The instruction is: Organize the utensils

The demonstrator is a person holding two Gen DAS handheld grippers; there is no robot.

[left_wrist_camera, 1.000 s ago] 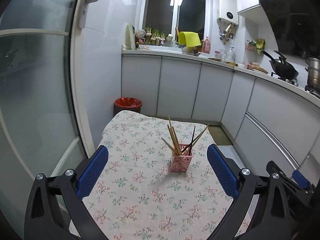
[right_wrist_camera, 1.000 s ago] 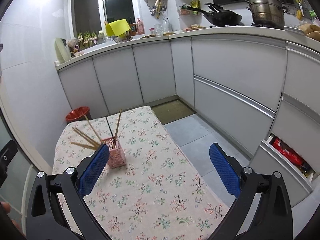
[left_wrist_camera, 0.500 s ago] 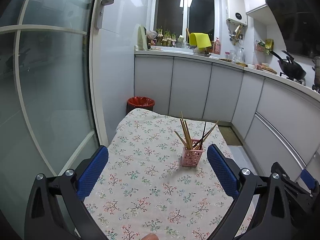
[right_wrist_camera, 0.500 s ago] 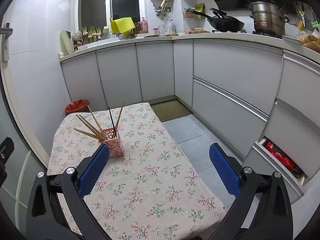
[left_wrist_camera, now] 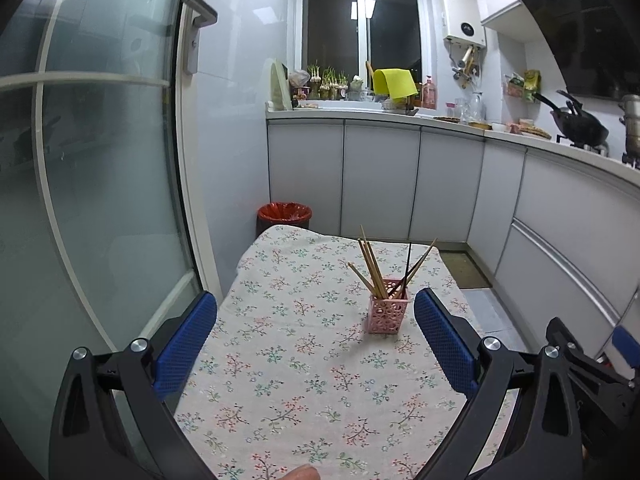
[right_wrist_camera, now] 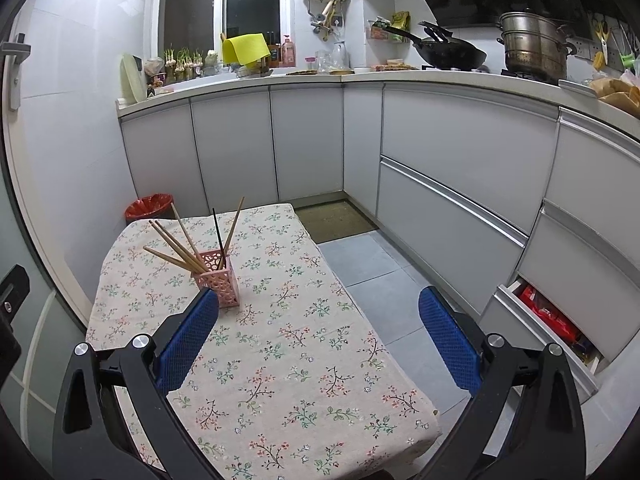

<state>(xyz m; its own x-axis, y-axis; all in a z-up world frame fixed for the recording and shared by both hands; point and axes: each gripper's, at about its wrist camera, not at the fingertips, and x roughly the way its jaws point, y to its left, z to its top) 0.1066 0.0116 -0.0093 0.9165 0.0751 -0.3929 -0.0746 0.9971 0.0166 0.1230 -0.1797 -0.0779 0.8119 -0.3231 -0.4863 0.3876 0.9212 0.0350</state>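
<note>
With all chopsticks [left_wrist_camera: 376, 268] standing in the pink holder [left_wrist_camera: 387, 315], left gripper [left_wrist_camera: 316, 344] and right gripper [right_wrist_camera: 318, 342], both wide open and empty, are best held clear of it.

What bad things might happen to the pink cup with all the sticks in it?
1. The pink cup is small and the chopsticks lean far out over its rim, so a bump from the left gripper or the right gripper might tip it.
2. It stands on a loose flowered tablecloth; if a gripper snags the cloth, the cup may slide or fall.
</note>
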